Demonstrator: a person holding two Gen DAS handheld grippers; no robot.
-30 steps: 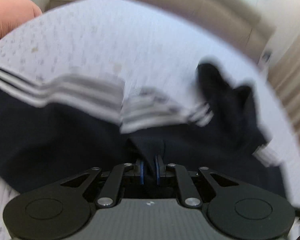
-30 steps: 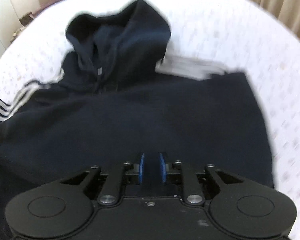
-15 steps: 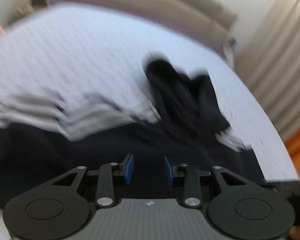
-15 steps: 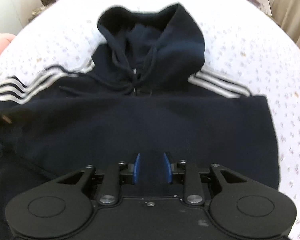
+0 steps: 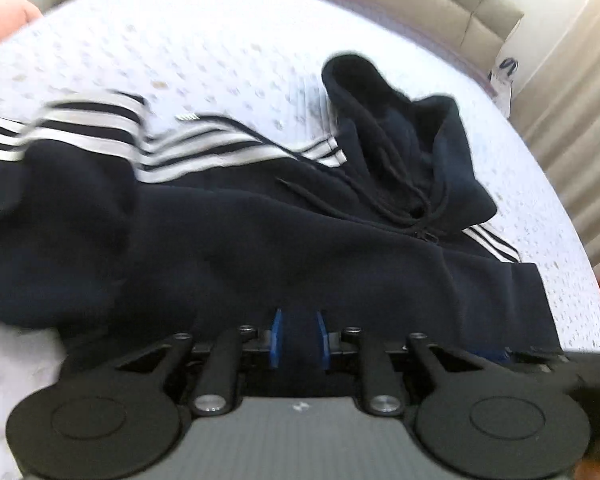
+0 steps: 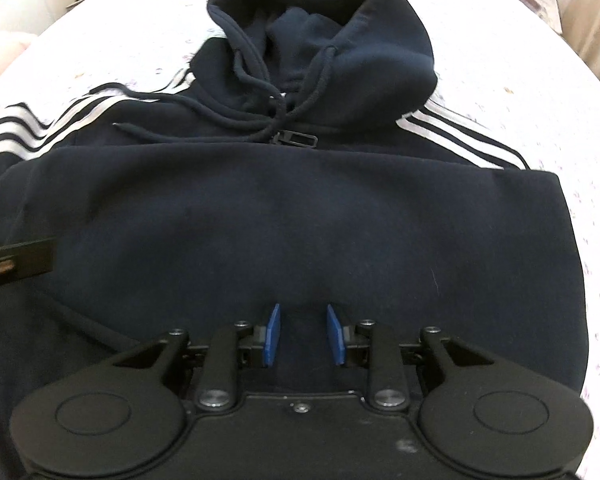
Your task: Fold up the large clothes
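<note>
Navy fleece hoodie (image 6: 284, 224) flat on white, faintly speckled bedsheet (image 6: 540, 92), lower half folded up w/ straight edge just below zipper pull (image 6: 296, 138). Hood (image 6: 324, 36) rumpled, drawcords (image 6: 204, 116) looped loose beneath it. White stripes (image 5: 204, 152) along sleeve left of hood. Left gripper (image 5: 299, 336) and right gripper (image 6: 304, 334) over hoodie's near edge, blue pads spread, pinching nothing.
</note>
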